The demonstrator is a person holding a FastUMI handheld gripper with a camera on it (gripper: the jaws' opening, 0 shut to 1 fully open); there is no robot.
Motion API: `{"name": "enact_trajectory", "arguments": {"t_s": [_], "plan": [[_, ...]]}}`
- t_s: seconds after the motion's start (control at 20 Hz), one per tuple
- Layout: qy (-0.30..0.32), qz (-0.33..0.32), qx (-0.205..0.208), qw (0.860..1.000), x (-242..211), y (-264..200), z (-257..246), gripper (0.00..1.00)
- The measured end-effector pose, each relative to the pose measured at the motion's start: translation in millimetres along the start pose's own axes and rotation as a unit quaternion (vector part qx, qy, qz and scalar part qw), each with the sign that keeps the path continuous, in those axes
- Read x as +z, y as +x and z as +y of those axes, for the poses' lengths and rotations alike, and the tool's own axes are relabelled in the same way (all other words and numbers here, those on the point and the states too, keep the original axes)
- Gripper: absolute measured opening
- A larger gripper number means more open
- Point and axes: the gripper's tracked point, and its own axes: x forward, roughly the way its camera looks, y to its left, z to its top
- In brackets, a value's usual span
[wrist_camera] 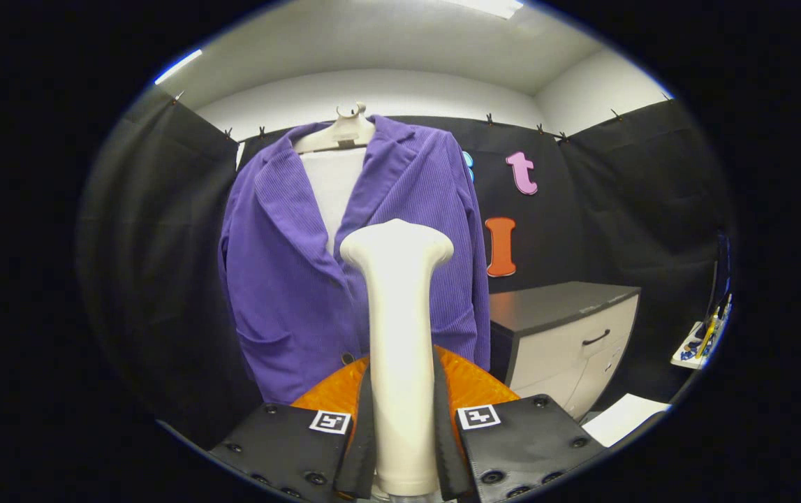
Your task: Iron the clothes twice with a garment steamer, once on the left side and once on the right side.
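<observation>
The gripper is clamped on the steamer at frame centre, its head level with the jacket hanging just beyond, so I'd keep it upright and sweep slowly down one front panel.

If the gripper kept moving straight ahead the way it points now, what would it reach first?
Probably the purple jacket: the gripper, shut on the steamer, aims its head at the jacket's front near the lapels. How far apart they are is unclear.
</observation>
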Motion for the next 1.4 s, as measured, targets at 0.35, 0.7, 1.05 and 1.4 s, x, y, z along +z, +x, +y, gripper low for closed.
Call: {"name": "enact_trajectory", "arguments": {"t_s": [0.35,0.7,1.05,1.4], "plan": [[0.004,-0.054,0.041,0.998,95,14,42,0.42],[-0.002,-0.083,0.108,0.991,131,22,120,0.42],[-0.029,-0.064,0.141,0.987,111,47,171,0.42],[-0.041,-0.043,0.145,0.988,88,72,190,0.42]]}}
